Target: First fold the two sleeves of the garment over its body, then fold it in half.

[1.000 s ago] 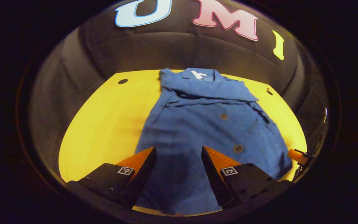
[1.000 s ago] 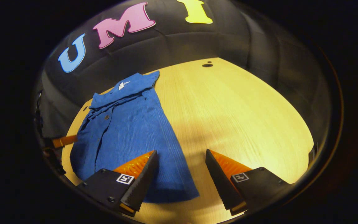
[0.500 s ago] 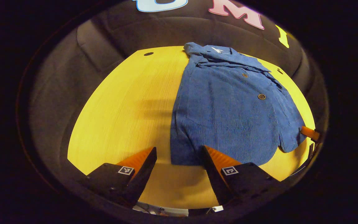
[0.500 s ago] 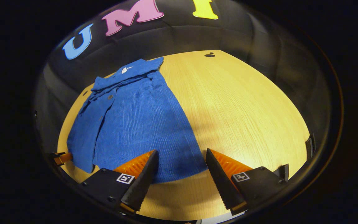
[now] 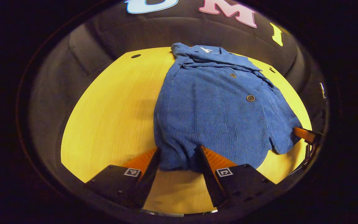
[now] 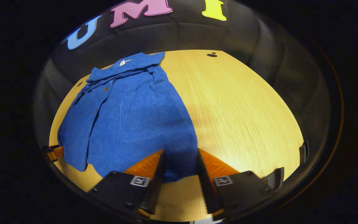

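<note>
A blue corduroy shirt (image 5: 219, 105) lies buttoned on the yellow table (image 5: 113, 102), collar toward the far wall, sleeves folded in over the body. My left gripper (image 5: 179, 148) is open, and the hem's near left corner lies between its fingers. In the right gripper view the shirt (image 6: 135, 115) stretches away to the left. My right gripper (image 6: 180, 151) straddles the hem's right corner with its jaws narrowed but still apart. The right gripper's finger (image 5: 303, 134) shows at the hem's far corner in the left gripper view. The left gripper's finger (image 6: 54, 153) shows at the left edge in the right gripper view.
Bare table (image 6: 238, 105) spreads to the right of the shirt and also on its left. Small dark holes (image 5: 135, 56) (image 6: 211, 55) mark the table's far corners. The black cloth wall surrounds the table on all far sides.
Both grippers drew back toward the near edge, then slid forward onto the hem corners. The right gripper's jaws have narrowed around the cloth; the left's have narrowed slightly.
</note>
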`<state>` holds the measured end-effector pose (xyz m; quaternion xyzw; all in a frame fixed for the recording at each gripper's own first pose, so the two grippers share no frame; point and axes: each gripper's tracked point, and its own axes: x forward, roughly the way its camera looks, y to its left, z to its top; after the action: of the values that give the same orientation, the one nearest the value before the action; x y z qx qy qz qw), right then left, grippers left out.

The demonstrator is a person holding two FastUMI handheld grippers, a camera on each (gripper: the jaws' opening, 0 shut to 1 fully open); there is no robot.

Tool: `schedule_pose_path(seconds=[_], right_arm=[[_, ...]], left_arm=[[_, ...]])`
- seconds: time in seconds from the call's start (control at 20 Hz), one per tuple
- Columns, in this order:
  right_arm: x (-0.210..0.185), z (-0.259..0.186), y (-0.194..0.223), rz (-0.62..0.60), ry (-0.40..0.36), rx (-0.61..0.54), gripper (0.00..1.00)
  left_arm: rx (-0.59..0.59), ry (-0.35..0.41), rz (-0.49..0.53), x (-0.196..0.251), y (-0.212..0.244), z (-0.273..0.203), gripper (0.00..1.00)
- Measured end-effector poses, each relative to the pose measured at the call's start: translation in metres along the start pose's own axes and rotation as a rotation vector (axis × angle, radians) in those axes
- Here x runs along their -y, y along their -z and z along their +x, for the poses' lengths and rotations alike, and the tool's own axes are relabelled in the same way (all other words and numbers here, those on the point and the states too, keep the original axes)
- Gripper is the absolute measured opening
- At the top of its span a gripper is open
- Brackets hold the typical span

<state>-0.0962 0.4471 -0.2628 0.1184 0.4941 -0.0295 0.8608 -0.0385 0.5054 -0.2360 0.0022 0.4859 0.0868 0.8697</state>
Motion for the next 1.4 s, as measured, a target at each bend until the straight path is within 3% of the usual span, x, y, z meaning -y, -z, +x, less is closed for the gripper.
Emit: schedule_pose_path(seconds=[0.1, 0.2, 0.25, 0.45, 0.6, 0.7, 1.0, 1.4], right_arm=[[-0.008, 0.002, -0.003, 0.054, -0.049, -0.015, 0.23], [-0.005, 0.0, 0.001, 0.064, -0.067, -0.048, 0.22], [-0.009, 0.004, -0.006, 0.073, -0.068, -0.033, 0.01], [-0.026, 0.0, 0.0, -0.02, -0.149, -0.054, 0.01], [-0.043, -0.01, -0.022, 0.031, -0.179, 0.014, 0.01], [-0.051, -0.018, -0.036, -0.014, -0.189, 0.028, 0.01], [-0.072, -0.026, -0.127, -0.021, -0.218, 0.177, 0.01], [-0.105, 0.01, -0.275, -0.054, -0.282, 0.368, 0.01]], left_arm=[[-0.003, 0.02, -0.039, 0.006, -0.005, 0.003, 0.27], [-0.005, 0.036, -0.063, 0.006, -0.003, 0.001, 0.25], [0.0, 0.042, -0.096, 0.011, -0.008, 0.0, 0.03], [0.002, 0.184, -0.092, 0.039, -0.012, 0.004, 0.0], [0.028, 0.171, -0.054, 0.037, -0.02, -0.001, 0.0], [0.063, 0.178, -0.039, 0.041, -0.034, -0.012, 0.0], [0.193, 0.244, -0.021, 0.045, -0.113, -0.044, 0.0], [0.399, 0.175, 0.021, 0.022, -0.262, -0.011, 0.0]])
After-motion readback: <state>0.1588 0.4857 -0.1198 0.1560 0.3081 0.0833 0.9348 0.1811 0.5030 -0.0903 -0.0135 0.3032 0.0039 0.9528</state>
